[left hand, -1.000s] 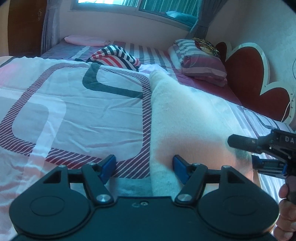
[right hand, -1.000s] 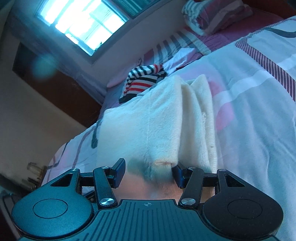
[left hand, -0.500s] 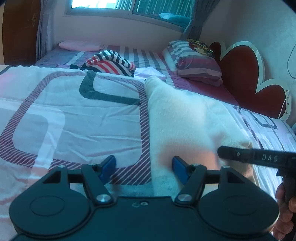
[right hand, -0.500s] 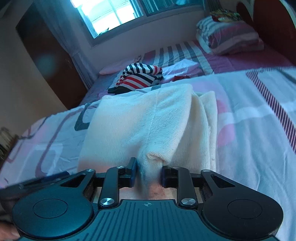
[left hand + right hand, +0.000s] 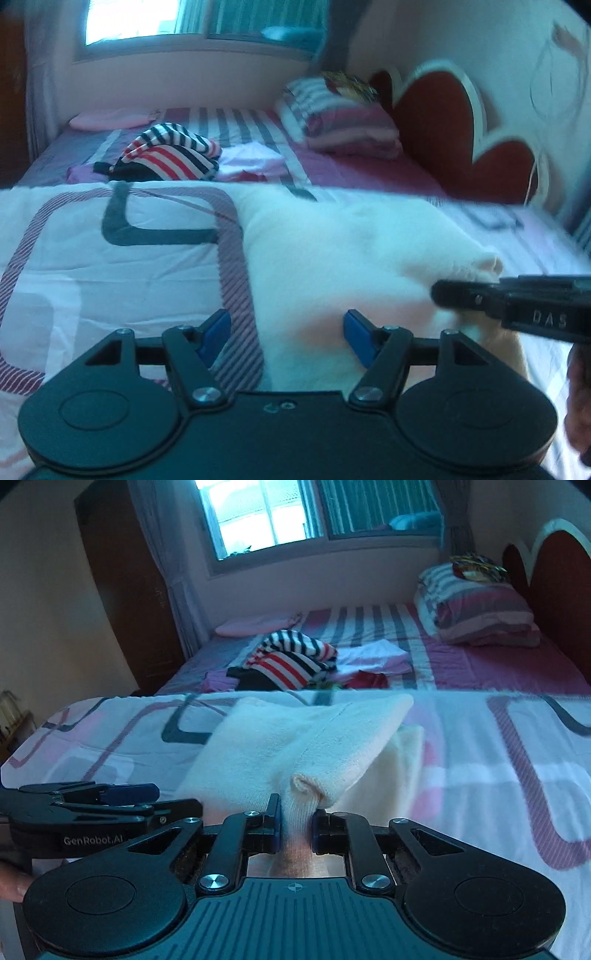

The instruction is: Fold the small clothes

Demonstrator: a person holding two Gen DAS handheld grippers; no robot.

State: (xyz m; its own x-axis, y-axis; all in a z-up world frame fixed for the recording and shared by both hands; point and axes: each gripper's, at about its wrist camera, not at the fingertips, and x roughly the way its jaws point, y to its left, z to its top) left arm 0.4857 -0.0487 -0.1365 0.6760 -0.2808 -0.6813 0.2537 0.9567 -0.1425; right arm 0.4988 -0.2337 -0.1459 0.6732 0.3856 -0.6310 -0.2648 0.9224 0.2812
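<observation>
A cream knit garment point(image 5: 295, 738) lies on the patterned bedspread point(image 5: 498, 760). My right gripper point(image 5: 295, 827) is shut on its near edge, which bunches up between the fingers and is lifted off the bed. In the left wrist view the same garment point(image 5: 332, 251) fills the middle. My left gripper point(image 5: 286, 332) is open over the garment's near left edge, one blue finger point(image 5: 216, 332) over the bedspread, the other point(image 5: 358, 338) over the cloth. The right gripper enters that view point(image 5: 443, 295) from the right; the left one shows at the left of the right wrist view point(image 5: 173, 805).
A heap of clothes with a red, white and navy striped top point(image 5: 291, 657) lies beyond the bedspread. A striped pillow point(image 5: 476, 605) leans by the red heart-shaped headboard point(image 5: 454, 133). A window point(image 5: 266, 513) and a dark wardrobe point(image 5: 125, 587) stand behind.
My right gripper closed on the garment's near edge and raised it. It swung level and moved left toward the left gripper. The left gripper stayed open, shifting slightly.
</observation>
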